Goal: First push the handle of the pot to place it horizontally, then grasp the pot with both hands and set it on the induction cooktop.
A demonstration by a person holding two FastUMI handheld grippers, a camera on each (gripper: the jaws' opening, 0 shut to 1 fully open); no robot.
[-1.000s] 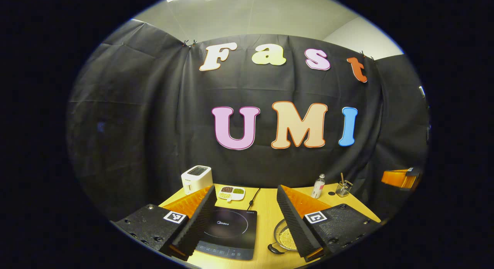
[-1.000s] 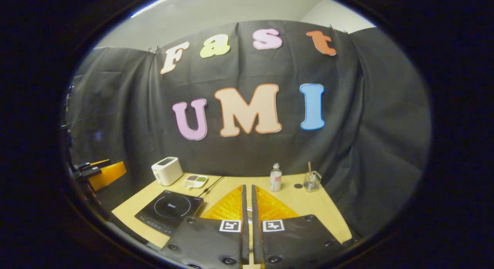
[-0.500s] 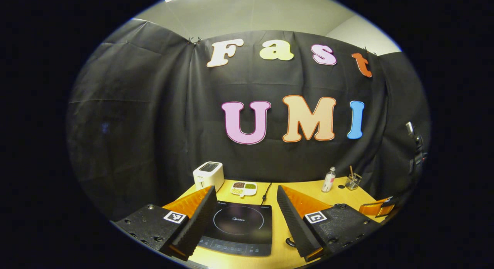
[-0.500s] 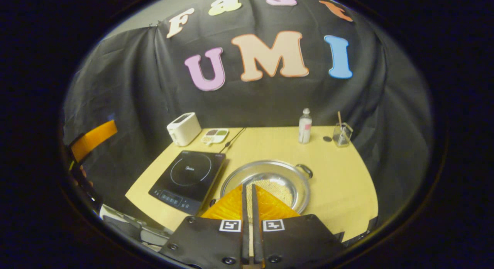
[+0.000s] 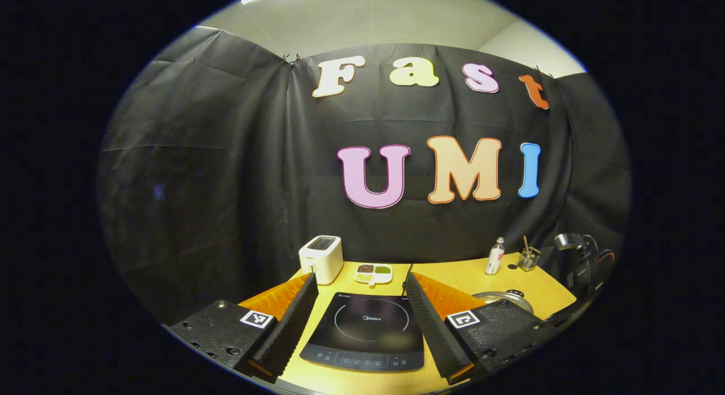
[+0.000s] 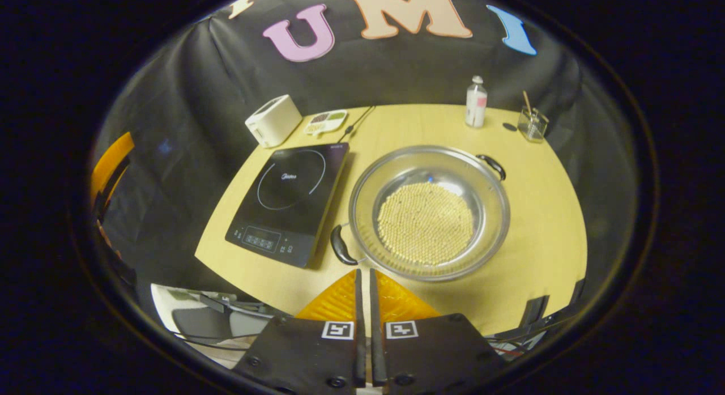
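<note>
**Nothing moved yet: pot still off the cooktop**

My right gripper (image 6: 365,281) hovers above the table's (image 6: 544,225) near edge, fingers closed together on nothing. My left gripper (image 5: 359,313) hangs spread wide and empty over the induction cooktop (image 6: 289,199). The pot (image 6: 429,212) sits just beside the cooktop at its 3 o'clock, handles at roughly 7 (image 6: 340,245) and 1 o'clock (image 6: 491,165). I judge both steps remain. Open tabletop lies at the pot's 3 o'clock; the near edge is close.

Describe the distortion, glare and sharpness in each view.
Left gripper view: fisheye bends the table edge; the induction cooktop looks sharp. Right gripper view: the pot is sharp, with glare on its metal rim; the toaster curves toward the edge.
</note>
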